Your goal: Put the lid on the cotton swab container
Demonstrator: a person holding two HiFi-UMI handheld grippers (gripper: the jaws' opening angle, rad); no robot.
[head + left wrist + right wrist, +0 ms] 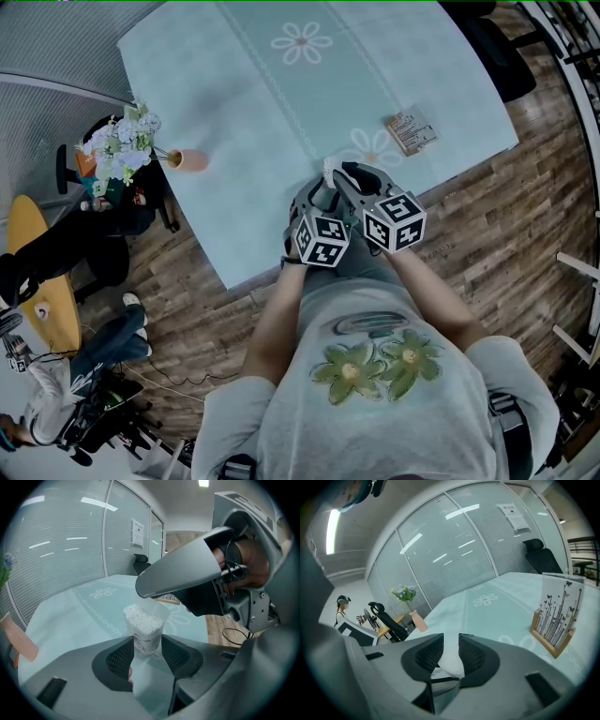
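**Lid poised beside the open swab box**

On the person's side of the card stand, well apart from it: the cotton swab container, upright, pinched low on two opposite walls by the left gripper. Pads pressed onto the clear plastic, moderately apart to suit the box's width. Top still open, with white swab heads packed up to the rim.

Just above the container, on the side nearer the card stand: the right gripper, closed to a narrow gap on a pale, thin, translucent piece, by all appearance the lid. Not yet seated on the rim.

Probably very light, both parts. Thin clear walls, likely to bow under a hard squeeze and so pinch the rim out of shape; smooth enough to slip through the pads. Swabs loose inside, ready to spill if tipped.

Best to keep hold of the container low, clear of the rim, with only enough pressure to stop it sliding. Best to take the lid by one edge, leaving its skirt free, then lower it level and press gently.
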